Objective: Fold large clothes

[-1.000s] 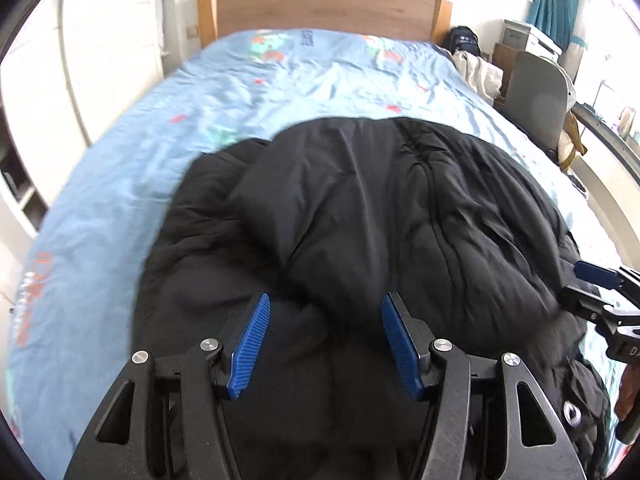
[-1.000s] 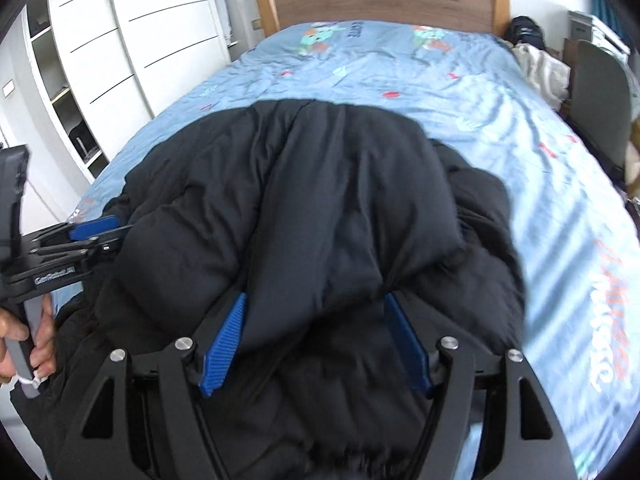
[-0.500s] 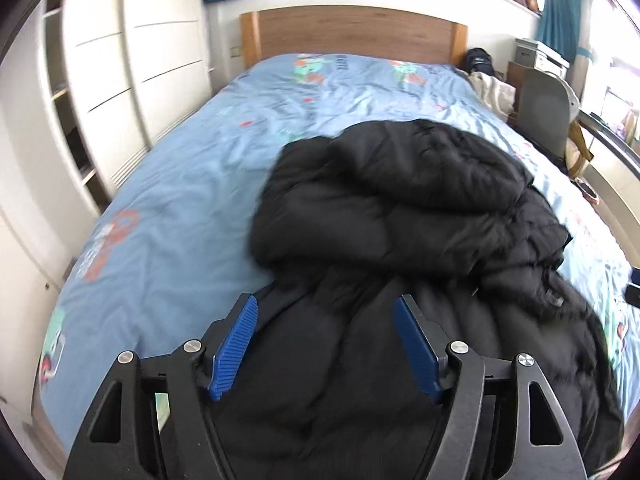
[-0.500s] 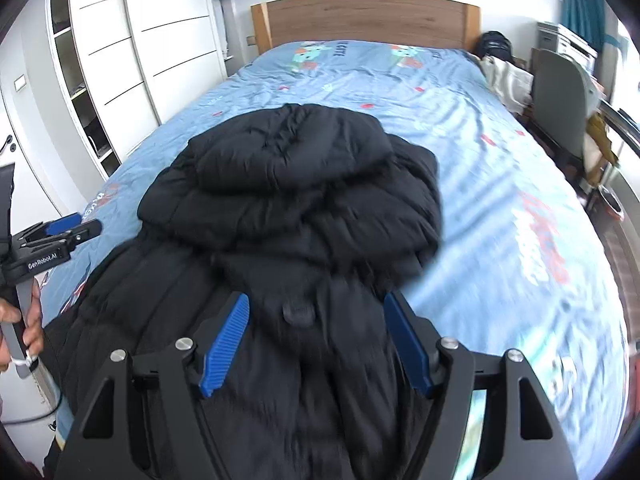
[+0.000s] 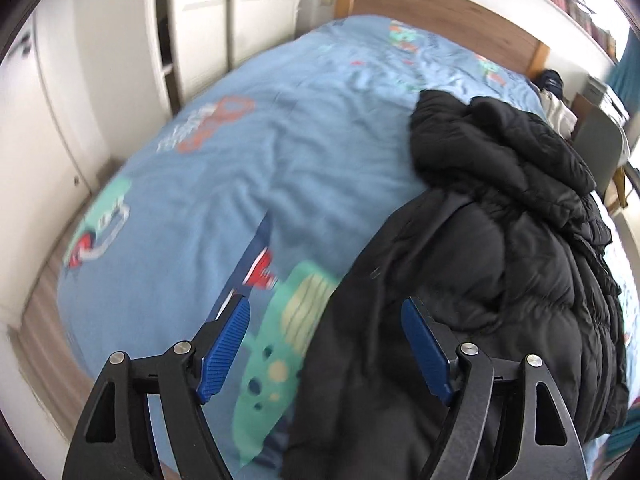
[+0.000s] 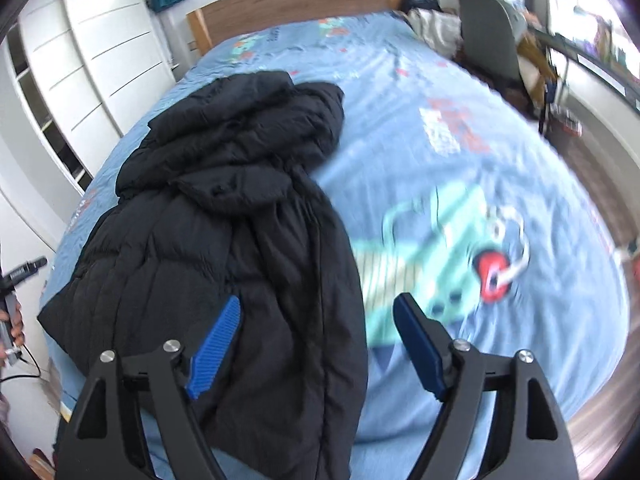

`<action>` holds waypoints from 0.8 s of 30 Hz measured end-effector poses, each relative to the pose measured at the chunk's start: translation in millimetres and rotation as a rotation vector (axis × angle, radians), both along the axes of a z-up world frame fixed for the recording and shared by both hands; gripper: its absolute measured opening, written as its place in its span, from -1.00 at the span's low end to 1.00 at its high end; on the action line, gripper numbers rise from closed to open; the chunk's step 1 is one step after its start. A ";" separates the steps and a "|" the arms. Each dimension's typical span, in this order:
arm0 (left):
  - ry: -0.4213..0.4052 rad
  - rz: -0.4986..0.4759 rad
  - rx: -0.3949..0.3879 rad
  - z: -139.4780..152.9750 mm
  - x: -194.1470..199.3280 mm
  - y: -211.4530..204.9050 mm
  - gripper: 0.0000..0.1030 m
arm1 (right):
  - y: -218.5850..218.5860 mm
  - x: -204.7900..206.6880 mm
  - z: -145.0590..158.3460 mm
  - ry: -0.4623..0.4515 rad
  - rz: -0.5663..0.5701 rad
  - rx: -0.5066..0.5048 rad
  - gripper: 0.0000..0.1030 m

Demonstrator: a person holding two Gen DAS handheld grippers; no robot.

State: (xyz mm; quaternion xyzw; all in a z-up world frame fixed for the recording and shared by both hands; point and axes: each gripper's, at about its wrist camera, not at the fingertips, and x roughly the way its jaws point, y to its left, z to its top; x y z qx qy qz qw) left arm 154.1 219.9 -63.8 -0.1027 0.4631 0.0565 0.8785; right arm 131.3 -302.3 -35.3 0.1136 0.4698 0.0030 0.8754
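The left fingers point(image 5: 326, 346) stand wide and are opening, their ribbed blue pads pressing on nothing; the coat point(image 5: 500, 248) edge lies below the gap, loose. The right fingers point(image 6: 318, 346) are opening too, equally wide, with the coat's right edge under the gap and unheld. The coat, black, puffy and quilted in horizontal channels, lies lengthwise down the middle of the bed point(image 5: 248, 168), its hood bunched in soft folds toward the wooden headboard point(image 6: 296, 4). The sheet is light blue, wrinkled, printed with green, red and white cartoon shapes. In the left view a broad bare stretch of sheet runs from the coat's edge to the bed's left side, where a white wardrobe point(image 5: 200, 20) stands close beyond a narrow strip of floor. The right view shows as much bare sheet on the coat's other side, ending at a rounded bed edge above dark floor, with a grey chair point(image 6: 488, 40) and a cluttered desk point(image 6: 600, 64) beyond. Only the right view catches the left gripper's handle and a hand point(image 6: 16, 328) at its far left edge. Both views are blurred near the bed's foot.
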 end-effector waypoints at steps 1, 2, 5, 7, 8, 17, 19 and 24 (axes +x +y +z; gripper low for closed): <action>0.013 0.004 -0.015 -6.0 -2.0 4.3 0.54 | 0.0 -3.5 -7.2 0.013 -0.003 0.012 0.55; 0.028 0.011 -0.029 -13.4 -4.7 10.4 0.55 | 0.2 -6.7 -14.5 0.024 -0.006 0.025 0.55; 0.075 0.021 -0.068 -36.2 -11.6 20.2 0.56 | 0.2 -14.2 -36.4 0.064 -0.033 0.069 0.55; 0.102 0.015 -0.141 -51.6 -16.2 22.7 0.56 | 3.4 -17.3 -52.7 0.088 -0.044 0.094 0.55; 0.111 0.007 -0.184 -57.7 -18.5 22.8 0.56 | 4.2 -18.4 -59.6 0.101 -0.048 0.106 0.56; 0.138 -0.132 -0.403 -85.0 -40.8 -16.8 0.56 | 20.4 -24.2 -98.3 0.172 -0.054 0.190 0.56; 0.139 -0.146 -0.427 -89.0 -44.0 -26.8 0.51 | 21.3 -25.7 -102.6 0.177 -0.061 0.216 0.56; 0.122 -0.160 -0.465 -90.7 -50.7 -39.1 0.12 | 24.4 -31.3 -109.2 0.193 -0.056 0.284 0.56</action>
